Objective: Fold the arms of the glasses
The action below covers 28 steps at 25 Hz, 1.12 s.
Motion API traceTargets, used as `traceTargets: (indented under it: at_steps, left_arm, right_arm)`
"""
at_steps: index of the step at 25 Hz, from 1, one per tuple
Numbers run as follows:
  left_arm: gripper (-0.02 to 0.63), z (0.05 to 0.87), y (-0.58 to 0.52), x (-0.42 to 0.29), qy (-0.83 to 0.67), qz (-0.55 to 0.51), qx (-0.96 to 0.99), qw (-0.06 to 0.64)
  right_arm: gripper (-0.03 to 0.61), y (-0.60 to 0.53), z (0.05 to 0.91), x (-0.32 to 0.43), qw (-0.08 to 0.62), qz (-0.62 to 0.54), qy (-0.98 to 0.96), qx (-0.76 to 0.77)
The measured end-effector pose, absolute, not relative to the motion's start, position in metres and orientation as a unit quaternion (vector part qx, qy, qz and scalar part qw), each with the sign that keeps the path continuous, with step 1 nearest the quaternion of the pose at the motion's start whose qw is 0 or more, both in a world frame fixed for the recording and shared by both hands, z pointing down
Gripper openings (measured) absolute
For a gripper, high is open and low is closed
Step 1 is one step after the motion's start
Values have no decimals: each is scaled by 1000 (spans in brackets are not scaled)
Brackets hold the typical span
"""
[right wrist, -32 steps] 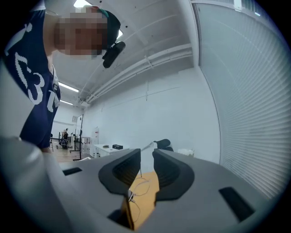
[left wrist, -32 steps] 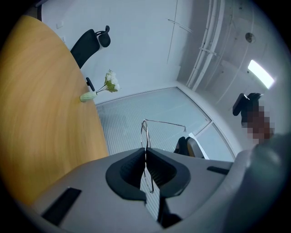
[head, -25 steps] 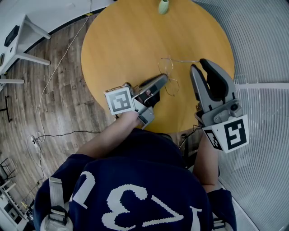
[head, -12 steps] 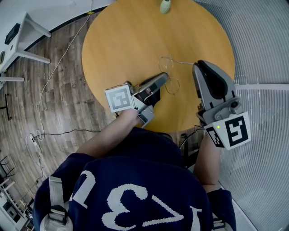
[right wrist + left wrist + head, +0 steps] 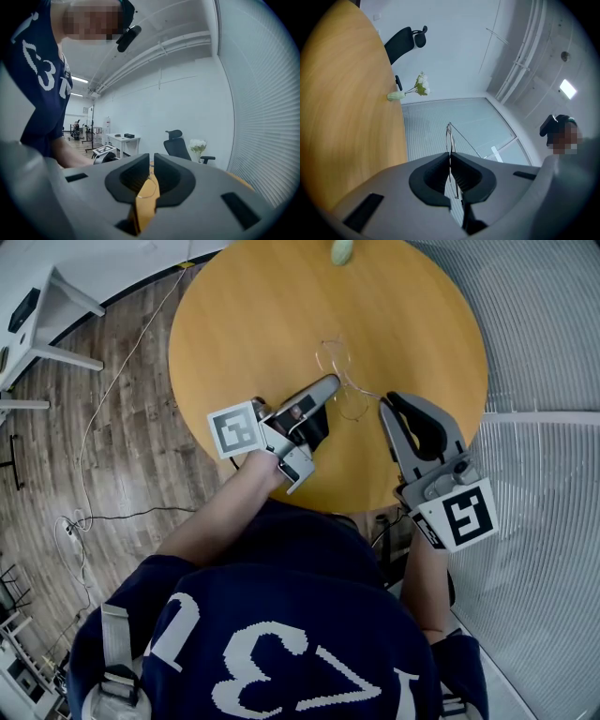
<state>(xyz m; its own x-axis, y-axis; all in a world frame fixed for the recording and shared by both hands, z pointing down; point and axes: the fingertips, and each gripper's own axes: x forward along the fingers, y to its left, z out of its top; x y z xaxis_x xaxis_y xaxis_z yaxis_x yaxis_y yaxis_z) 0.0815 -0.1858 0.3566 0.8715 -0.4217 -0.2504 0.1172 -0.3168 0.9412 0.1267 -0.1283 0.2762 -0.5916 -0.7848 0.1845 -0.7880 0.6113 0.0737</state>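
Thin wire-rimmed glasses (image 5: 336,367) hang over the round wooden table (image 5: 262,315), lifted off it. My left gripper (image 5: 334,381) is shut on the frame; in the left gripper view the wire rim (image 5: 449,136) stands up out of the pressed pads (image 5: 450,154). One arm of the glasses (image 5: 364,392) runs right to my right gripper (image 5: 384,401). Its jaws have just been closing, and a thin wire end (image 5: 149,180) lies between them over the table top. The right gripper (image 5: 151,157) is shut on that arm.
A small vase of white flowers (image 5: 340,249) stands at the table's far edge. A black office chair (image 5: 177,143) is beyond it. To the left are wooden floor, a trailing cable (image 5: 103,427) and a white desk (image 5: 47,324). A ribbed white blind (image 5: 544,352) lies to the right.
My right gripper has come down and left to the free arm of the glasses, and its jaws have narrowed. The left gripper and the glasses have shifted slightly up and left.
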Motion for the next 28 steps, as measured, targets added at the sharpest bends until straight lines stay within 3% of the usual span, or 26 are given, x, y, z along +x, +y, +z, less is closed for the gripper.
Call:
traceTargets:
  at_steps: [8,10,18,20,23,28]
  left_arm:
    - [21,358,-187,82,-95,-247,767,585]
    - [21,357,-187,82,-97,-247,767,585]
    - [21,362,-190,78,-131,-229,760,594]
    - [21,365,-191,76,-143,-221,757,597]
    - [21,370,-192,74,-162,-211,752,604]
    - [21,387,-183,72,-185,-205,732,623]
  right_arm:
    - [51,-125,339,131,161,42,-882,440]
    - [83,-126,345,129,173,48,-882,435]
    - [107,-131,308,131,154,9,-884,441]
    - [112,-128,309,112,185,-26,-888,419]
    - [189,-124,338,89,264,-29,-879,396]
    - [209,-127,366,79,364,-141,-824,412]
